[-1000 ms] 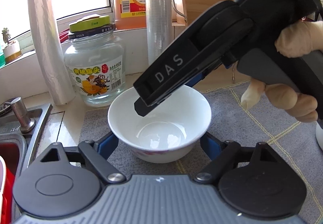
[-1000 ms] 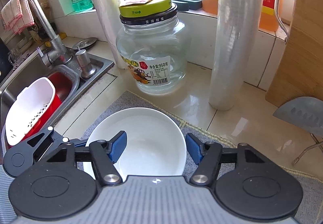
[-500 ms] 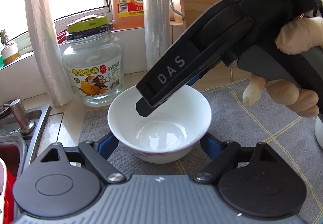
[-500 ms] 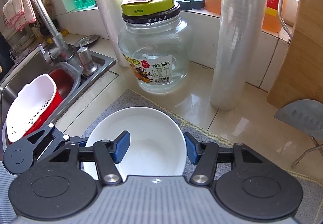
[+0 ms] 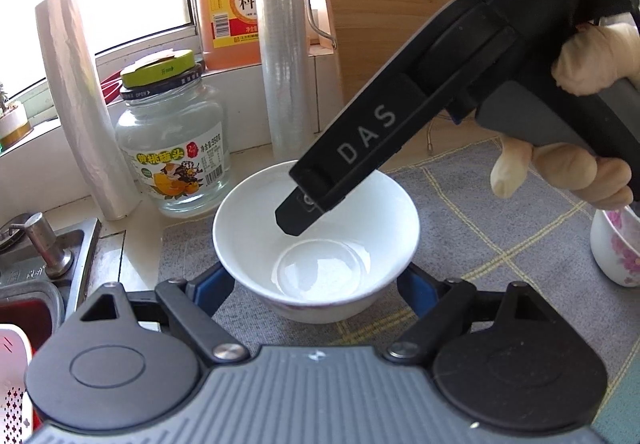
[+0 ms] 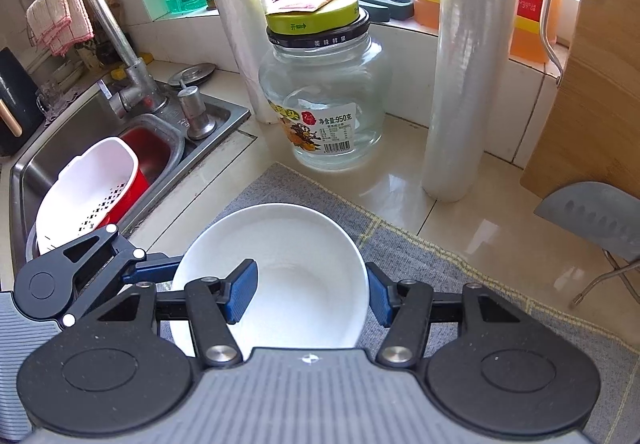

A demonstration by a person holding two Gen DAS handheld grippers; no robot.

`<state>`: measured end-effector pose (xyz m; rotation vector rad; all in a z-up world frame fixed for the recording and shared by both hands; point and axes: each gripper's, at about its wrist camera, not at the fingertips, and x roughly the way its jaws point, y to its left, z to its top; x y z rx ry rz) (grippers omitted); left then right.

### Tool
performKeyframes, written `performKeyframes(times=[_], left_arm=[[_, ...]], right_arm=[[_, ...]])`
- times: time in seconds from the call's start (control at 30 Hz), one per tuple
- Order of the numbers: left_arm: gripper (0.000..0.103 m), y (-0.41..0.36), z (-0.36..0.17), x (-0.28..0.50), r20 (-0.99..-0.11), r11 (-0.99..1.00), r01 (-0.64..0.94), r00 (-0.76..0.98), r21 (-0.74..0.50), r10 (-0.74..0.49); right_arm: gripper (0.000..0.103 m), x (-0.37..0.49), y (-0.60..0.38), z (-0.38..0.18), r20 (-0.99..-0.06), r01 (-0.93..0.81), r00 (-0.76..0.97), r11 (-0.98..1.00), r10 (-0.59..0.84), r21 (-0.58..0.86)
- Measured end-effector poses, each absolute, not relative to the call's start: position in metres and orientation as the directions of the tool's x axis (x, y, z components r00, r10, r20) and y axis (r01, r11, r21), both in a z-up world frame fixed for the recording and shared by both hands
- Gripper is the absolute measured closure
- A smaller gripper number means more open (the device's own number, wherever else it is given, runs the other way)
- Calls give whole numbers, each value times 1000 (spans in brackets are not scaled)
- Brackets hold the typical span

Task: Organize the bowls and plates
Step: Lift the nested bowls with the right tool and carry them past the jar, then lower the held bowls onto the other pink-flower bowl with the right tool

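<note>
The right tool point(image 6: 310, 292) clamps the white bowl's point(image 6: 280, 244) rim at 3 o'clock; the left tool point(image 5: 316, 288) straddles it, seemingly gripping.

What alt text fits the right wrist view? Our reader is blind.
The right gripper straddles the rim of a white bowl on a grey mat, one finger inside and one outside. Behind stand a glass jar and, to the left, a sink.
</note>
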<state>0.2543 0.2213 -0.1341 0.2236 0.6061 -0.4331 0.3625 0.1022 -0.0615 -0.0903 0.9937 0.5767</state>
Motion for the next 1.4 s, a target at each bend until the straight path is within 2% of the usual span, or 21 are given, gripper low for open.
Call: performKeyframes(times=[0.87,1.4], left_arm=[[15,177,-104,190,-611,811,571,690,128,-389],[15,107,-90,154,-589,712,686,640,151,-493]], right_arm=[[40,284,46,-30,-797,-492,436,852,418,178],[40,225,-33,-5,-785,-397,521,909,334,123]])
